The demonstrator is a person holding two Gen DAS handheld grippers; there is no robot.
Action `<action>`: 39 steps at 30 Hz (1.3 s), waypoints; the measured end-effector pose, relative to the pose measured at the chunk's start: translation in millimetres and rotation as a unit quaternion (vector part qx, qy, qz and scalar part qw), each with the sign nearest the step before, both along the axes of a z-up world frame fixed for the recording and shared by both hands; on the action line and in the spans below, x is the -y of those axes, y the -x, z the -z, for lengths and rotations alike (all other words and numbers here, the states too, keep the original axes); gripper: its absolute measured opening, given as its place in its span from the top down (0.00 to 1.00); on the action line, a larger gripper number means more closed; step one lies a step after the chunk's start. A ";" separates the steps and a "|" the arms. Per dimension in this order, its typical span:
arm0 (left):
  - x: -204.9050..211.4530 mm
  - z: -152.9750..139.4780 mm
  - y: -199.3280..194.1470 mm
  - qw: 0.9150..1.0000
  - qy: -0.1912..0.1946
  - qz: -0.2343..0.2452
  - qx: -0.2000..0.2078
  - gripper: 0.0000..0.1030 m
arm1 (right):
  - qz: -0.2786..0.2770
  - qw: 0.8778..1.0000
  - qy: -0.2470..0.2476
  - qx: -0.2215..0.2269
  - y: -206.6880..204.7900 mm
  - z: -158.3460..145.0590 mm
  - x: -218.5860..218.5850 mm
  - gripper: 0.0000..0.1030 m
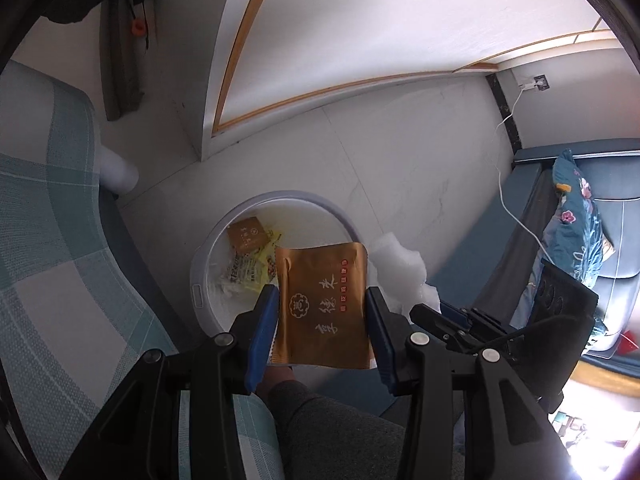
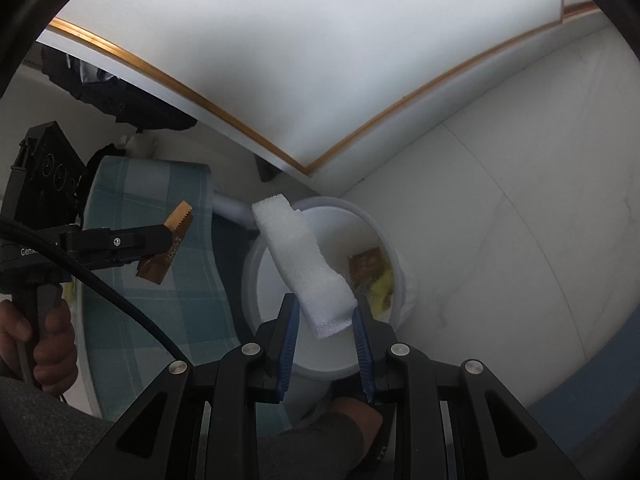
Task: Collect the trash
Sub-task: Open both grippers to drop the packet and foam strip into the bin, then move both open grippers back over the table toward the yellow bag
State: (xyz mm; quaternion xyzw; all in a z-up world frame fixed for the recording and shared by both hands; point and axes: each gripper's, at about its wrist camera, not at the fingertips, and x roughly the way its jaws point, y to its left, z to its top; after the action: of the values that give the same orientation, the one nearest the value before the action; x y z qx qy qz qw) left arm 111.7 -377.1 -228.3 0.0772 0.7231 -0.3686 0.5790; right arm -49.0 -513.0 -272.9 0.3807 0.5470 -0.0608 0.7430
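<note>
While the left gripper (image 1: 322, 320) hangs tilted down over the white trash bin (image 1: 200, 276), its blue pads clamp a gold snack wrapper (image 1: 322, 304) by the edges. Inside the bin lie a smaller brown packet (image 1: 247, 235) and yellow wrappers (image 1: 256, 268). To the right, the right gripper (image 2: 324, 324) pinches a white foam piece (image 2: 304, 264) above the bin, beside the plaid chair (image 2: 160, 280).

A flat golden-brown sachet (image 1: 323, 304) with printed characters hangs above the round white trash bin (image 1: 200, 276), beside a white foam block (image 2: 306, 264) tilted over the rim. Inside the bin lie a smaller brown packet (image 1: 247, 235) and what look like yellow wrappers (image 1: 256, 270).
</note>
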 end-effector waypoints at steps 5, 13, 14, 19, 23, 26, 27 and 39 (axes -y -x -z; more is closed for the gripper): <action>8.9 17.8 3.9 0.999 -0.029 0.005 -0.024 0.62 | -0.010 0.999 -0.034 -0.024 -1.1 27.0 12.5 0.75; 25.6 32.3 8.1 0.997 -0.069 0.011 -0.043 0.59 | -0.012 0.995 -0.066 -0.069 -4.0 52.0 8.3 0.73; 26.1 35.0 7.7 0.996 -0.069 0.010 -0.049 0.58 | -0.012 0.995 -0.067 -0.069 -5.7 52.8 8.8 0.73; 25.2 42.5 7.6 0.995 -0.081 0.011 -0.060 0.43 | -0.019 0.994 -0.073 -0.078 -9.4 53.1 2.8 0.67; 20.9 40.6 4.2 0.994 -0.084 0.001 -0.067 0.40 | -0.024 0.995 -0.068 -0.072 -11.7 54.7 1.4 0.62; 21.4 37.0 4.4 0.995 -0.083 0.003 -0.062 0.27 | -0.025 0.995 -0.063 -0.069 -8.6 51.0 2.3 0.59; 20.9 34.2 4.7 0.995 -0.082 0.004 -0.057 0.26 | -0.022 0.996 -0.061 -0.067 -6.2 48.3 3.8 0.57; 3.6 -30.2 15.7 0.997 -0.041 0.000 0.068 0.26 | 0.007 1.000 0.017 0.010 14.8 -24.1 22.3 0.53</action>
State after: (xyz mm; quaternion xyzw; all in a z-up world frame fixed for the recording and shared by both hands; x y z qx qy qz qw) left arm 95.9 -380.7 -198.1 0.1259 0.6964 -0.3330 0.6232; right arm -63.8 -535.3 -248.8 0.3726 0.5361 -0.0714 0.7541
